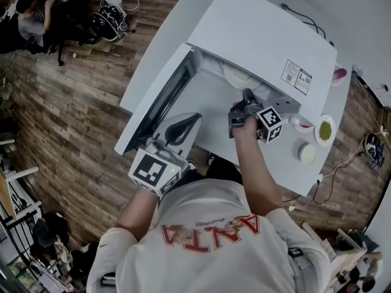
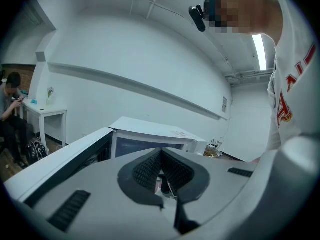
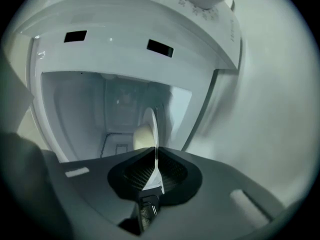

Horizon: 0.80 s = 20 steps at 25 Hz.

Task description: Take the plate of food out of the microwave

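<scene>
The white microwave (image 1: 256, 35) stands on a white table with its door (image 1: 160, 99) swung open to the left. A white plate (image 1: 237, 76) sits in the cavity. My right gripper (image 1: 246, 96) reaches into the opening and is shut on the plate's near rim. In the right gripper view the plate (image 3: 150, 124) shows edge-on between the pads of my right gripper (image 3: 156, 156), with a pale lump of food (image 3: 141, 137) on it. My left gripper (image 1: 182, 128) hovers by the open door, shut and empty. The left gripper view shows my left gripper (image 2: 161, 160) pointing over the microwave (image 2: 150, 134).
To the right of the microwave on the table (image 1: 287, 163) are a small dish of green food (image 1: 325, 129), a small white dish (image 1: 307, 154) and a purple thing (image 1: 339, 74). A cable (image 1: 305, 20) runs behind. A person (image 1: 27, 17) sits far off at the upper left.
</scene>
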Each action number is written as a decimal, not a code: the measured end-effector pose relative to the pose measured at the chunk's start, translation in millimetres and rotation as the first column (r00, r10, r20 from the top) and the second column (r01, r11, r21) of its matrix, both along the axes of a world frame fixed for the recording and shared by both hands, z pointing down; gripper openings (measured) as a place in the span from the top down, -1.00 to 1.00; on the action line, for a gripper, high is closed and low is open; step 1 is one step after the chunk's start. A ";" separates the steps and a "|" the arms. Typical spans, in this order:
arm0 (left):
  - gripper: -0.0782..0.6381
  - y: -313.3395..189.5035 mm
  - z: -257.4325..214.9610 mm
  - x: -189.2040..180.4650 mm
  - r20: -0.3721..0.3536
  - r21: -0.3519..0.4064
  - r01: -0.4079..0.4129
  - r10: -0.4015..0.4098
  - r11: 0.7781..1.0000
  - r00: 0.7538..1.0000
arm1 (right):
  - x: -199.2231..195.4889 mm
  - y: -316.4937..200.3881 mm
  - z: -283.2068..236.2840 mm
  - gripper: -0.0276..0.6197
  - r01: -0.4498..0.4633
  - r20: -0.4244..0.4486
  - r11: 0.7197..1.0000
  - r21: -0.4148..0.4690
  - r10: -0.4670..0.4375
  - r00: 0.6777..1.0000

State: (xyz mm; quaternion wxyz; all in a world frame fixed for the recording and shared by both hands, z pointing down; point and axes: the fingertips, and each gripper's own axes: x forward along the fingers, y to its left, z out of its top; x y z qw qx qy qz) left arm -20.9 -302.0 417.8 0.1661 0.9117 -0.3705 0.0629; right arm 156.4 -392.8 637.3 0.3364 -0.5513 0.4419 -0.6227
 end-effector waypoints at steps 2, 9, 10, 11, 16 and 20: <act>0.76 2.0 1.0 -1.8 0.000 -0.006 0.005 -0.005 1.000 1.000 | -1.0 0.2 -0.2 0.87 0.000 0.005 1.000 0.012 0.000 1.000; 0.76 2.8 0.2 -5.6 0.005 -0.004 0.012 -0.012 1.000 1.000 | -2.2 -8.4 2.4 0.86 0.001 0.016 1.000 0.030 -0.002 1.000; 0.76 3.0 0.2 -6.3 0.004 -0.003 0.014 -0.014 1.000 1.000 | -3.0 -9.8 2.6 0.86 0.001 0.022 0.999 0.032 -0.002 1.000; 0.76 3.3 0.4 -7.0 0.005 -0.003 0.016 -0.016 1.000 1.000 | -3.5 -11.0 3.5 0.86 0.001 0.026 1.000 0.031 -0.002 1.000; 0.76 5.5 1.6 -9.1 0.007 -0.004 0.024 -0.024 1.000 1.000 | -1.7 -12.1 2.9 0.88 -0.003 0.037 0.998 0.067 0.001 0.999; 0.76 8.4 -4.9 -9.3 0.006 0.001 0.019 -0.019 1.000 1.000 | -3.6 -12.0 -11.7 0.88 0.000 0.041 0.990 0.141 -0.006 0.999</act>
